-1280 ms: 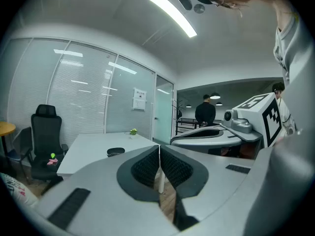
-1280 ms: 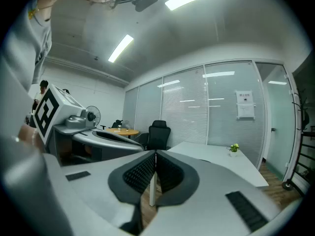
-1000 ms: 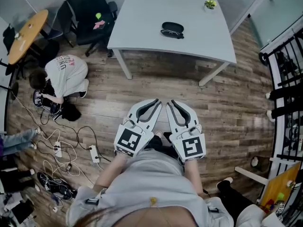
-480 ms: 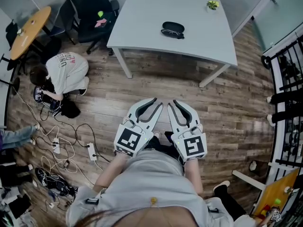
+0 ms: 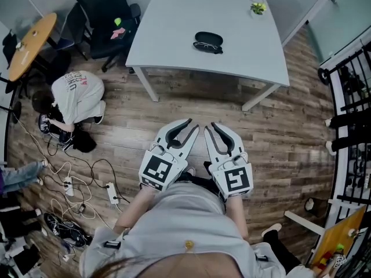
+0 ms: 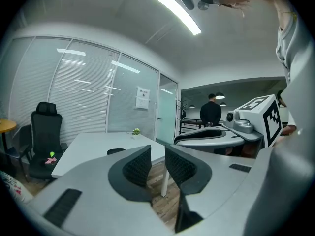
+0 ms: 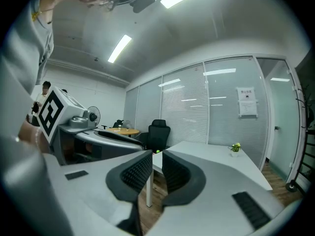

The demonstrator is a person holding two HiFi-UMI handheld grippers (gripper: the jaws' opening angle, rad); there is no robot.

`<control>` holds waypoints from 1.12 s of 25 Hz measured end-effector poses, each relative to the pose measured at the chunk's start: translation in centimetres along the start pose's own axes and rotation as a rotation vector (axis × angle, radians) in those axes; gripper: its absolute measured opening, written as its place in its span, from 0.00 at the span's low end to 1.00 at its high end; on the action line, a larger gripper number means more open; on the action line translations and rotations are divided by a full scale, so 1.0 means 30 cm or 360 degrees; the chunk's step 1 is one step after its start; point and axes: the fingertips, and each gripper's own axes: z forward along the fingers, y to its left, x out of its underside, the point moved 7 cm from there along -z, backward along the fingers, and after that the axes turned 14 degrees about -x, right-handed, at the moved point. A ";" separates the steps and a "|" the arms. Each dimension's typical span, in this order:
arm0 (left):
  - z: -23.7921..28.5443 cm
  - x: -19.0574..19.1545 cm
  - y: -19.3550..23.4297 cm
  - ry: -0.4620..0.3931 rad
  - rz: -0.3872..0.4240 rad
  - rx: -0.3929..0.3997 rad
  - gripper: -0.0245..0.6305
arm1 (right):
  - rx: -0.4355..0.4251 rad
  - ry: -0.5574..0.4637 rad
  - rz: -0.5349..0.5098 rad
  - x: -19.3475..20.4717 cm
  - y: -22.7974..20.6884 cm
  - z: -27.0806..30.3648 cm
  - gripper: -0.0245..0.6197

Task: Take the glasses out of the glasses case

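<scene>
A black glasses case [image 5: 208, 37] lies on the white table [image 5: 174, 33], with a pair of dark glasses [image 5: 207, 47] on the tabletop just in front of it. The left gripper view shows the case [image 6: 116, 151] as a small dark shape far off. My left gripper [image 5: 186, 124] and right gripper [image 5: 211, 125] are held side by side close to my body, over the wooden floor and well short of the table. Both are shut with nothing between the jaws, as also seen for the left gripper [image 6: 158, 154] and the right gripper [image 7: 157, 163].
A small potted plant [image 5: 258, 7] stands at the table's far right corner. A black office chair [image 5: 107, 16] and a round wooden table [image 5: 32, 36] are at the left. A person [image 5: 75, 94] crouches on the floor among cables [image 5: 75, 178]. Another person [image 6: 210, 113] stands far off.
The head view has shifted slightly, so the table and case sit a little further left and higher. Both grippers keep the same pose and stay shut.
</scene>
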 end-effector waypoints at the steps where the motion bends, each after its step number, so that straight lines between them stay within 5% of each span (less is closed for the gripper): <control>1: 0.025 -0.006 0.017 -0.0003 0.0002 0.0010 0.17 | 0.0010 -0.0004 -0.0001 -0.004 -0.020 0.020 0.12; 13: 0.336 -0.096 0.296 -0.0022 0.0055 0.0107 0.17 | 0.0096 0.0006 -0.0023 -0.075 -0.273 0.325 0.12; 28: 0.501 -0.116 0.525 -0.0006 0.0042 0.0193 0.17 | 0.0152 0.0024 0.0006 -0.104 -0.373 0.579 0.12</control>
